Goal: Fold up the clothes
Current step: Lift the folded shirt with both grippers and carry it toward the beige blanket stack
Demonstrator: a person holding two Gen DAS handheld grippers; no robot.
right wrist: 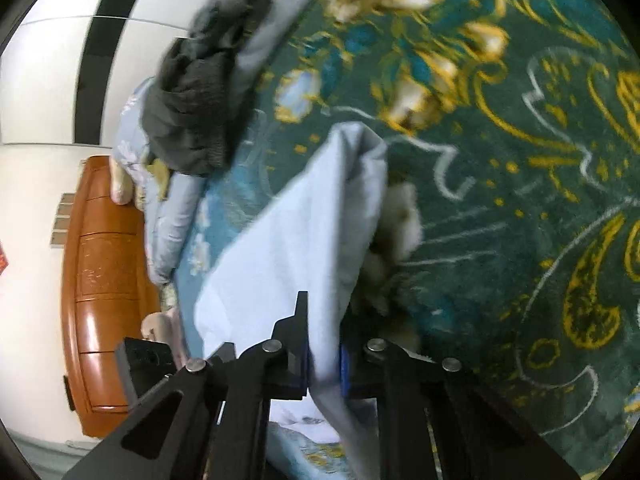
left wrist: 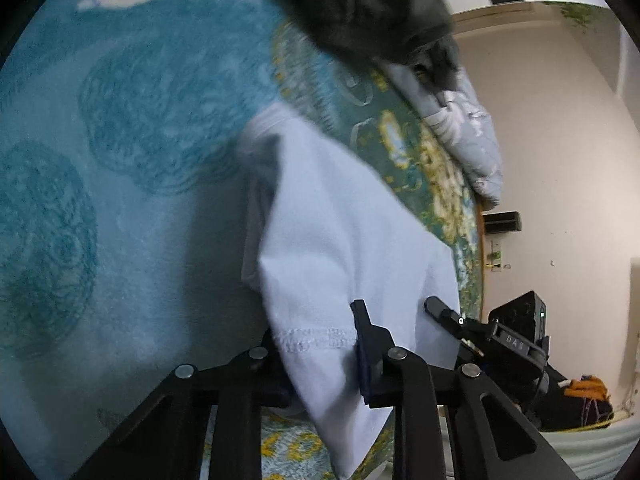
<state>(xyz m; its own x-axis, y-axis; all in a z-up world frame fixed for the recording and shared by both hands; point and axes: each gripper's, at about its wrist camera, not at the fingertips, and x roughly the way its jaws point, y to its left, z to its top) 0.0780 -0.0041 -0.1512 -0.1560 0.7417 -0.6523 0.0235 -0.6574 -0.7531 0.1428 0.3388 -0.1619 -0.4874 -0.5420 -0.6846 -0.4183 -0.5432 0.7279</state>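
Both tools clamp the pale blue garment (left wrist: 344, 248) above the patterned bed (left wrist: 120, 140), left tool (left wrist: 320, 344) at its stitched hem, right tool (right wrist: 324, 344) on a bunched fold, a thin bite that could slip and drop the cloth crooked

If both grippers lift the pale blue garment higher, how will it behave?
The pale blue garment probably hangs floppy: it already drapes and creases between the left hand-held gripper and the right hand-held gripper. It seems thin and light. Its free end may swing or drag on the patterned blanket.
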